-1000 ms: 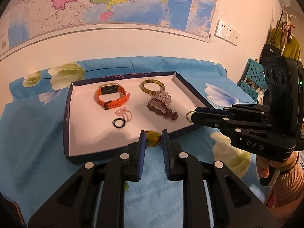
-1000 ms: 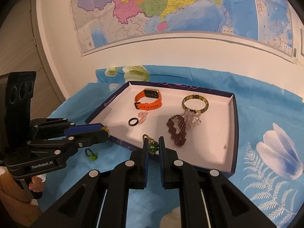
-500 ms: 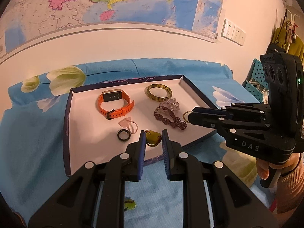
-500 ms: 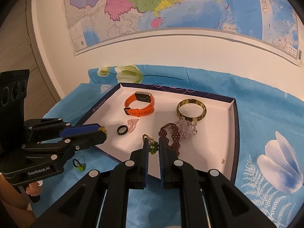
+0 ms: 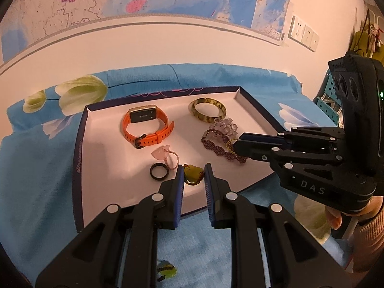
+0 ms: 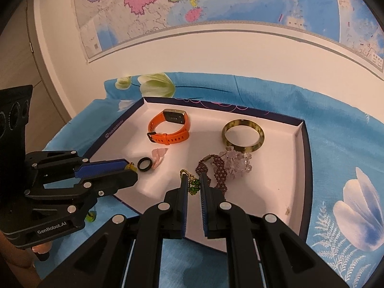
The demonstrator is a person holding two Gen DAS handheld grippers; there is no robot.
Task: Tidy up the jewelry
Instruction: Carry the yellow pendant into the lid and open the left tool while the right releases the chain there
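Observation:
A shallow tray with a dark blue rim and white floor holds an orange watch, a tortoiseshell bangle, a maroon beaded bracelet, a clear crystal piece, a pink heart charm and a black ring. My left gripper is shut on a yellow-green pendant above the tray's front part. My right gripper is shut on a green bead charm with a gold loop, over the tray next to the maroon bracelet.
The tray lies on a blue floral cloth. A small green charm lies on the cloth in front of the tray, also seen under the left gripper. A wall with a map stands behind. Blue pegboard items stand at right.
Both grippers have moved forward over the tray with their charms held. The tray looks nearer and larger in both views.

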